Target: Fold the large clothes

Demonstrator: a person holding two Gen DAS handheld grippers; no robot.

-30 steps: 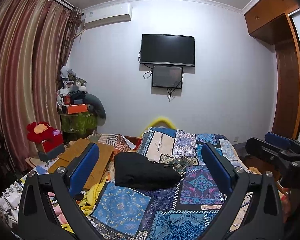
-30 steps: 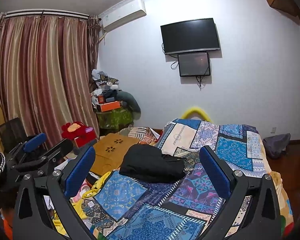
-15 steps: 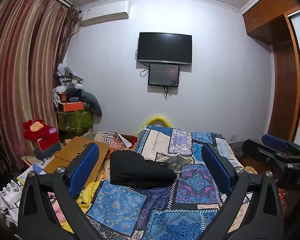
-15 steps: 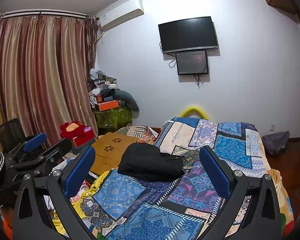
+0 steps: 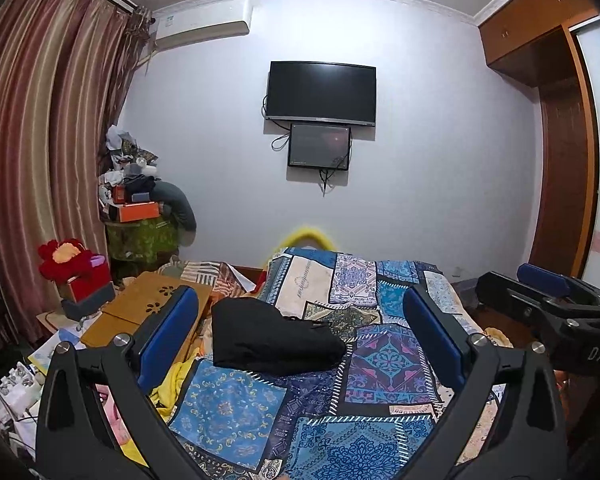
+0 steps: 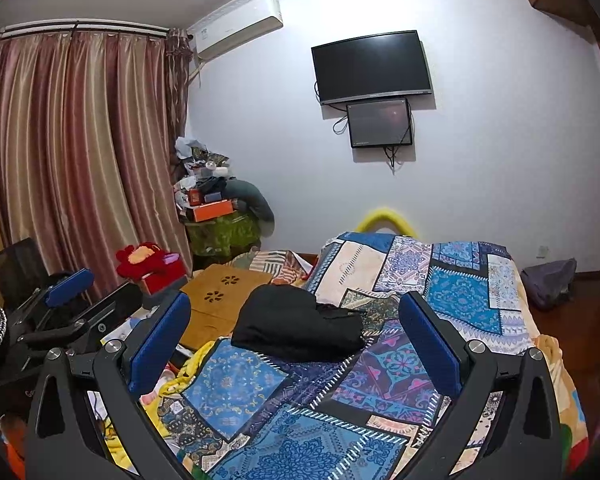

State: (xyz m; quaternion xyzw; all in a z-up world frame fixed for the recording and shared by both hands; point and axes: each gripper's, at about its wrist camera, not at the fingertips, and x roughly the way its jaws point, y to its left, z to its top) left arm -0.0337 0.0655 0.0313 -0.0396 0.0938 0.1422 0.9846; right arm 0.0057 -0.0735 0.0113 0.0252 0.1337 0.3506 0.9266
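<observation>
Both views have drifted slightly rightward across the room since a second ago. Left gripper [image 5: 300, 320] and right gripper [image 6: 294, 318] hold their fingers [image 5: 166, 330] spread wide, empty, above the patchwork bedspread [image 5: 384, 356]. A folded black garment [image 5: 272, 338] lies on it, beneath the wall-mounted television [image 5: 322, 94], with curtains [image 6: 72, 152] to the left.

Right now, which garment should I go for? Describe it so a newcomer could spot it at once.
Start at the bed with the blue patchwork quilt under the wall TV. On the quilt's left half, beside the low wooden table, lies a black garment, bunched in a heap. It is the only plain dark thing on the patterned cover.
</observation>
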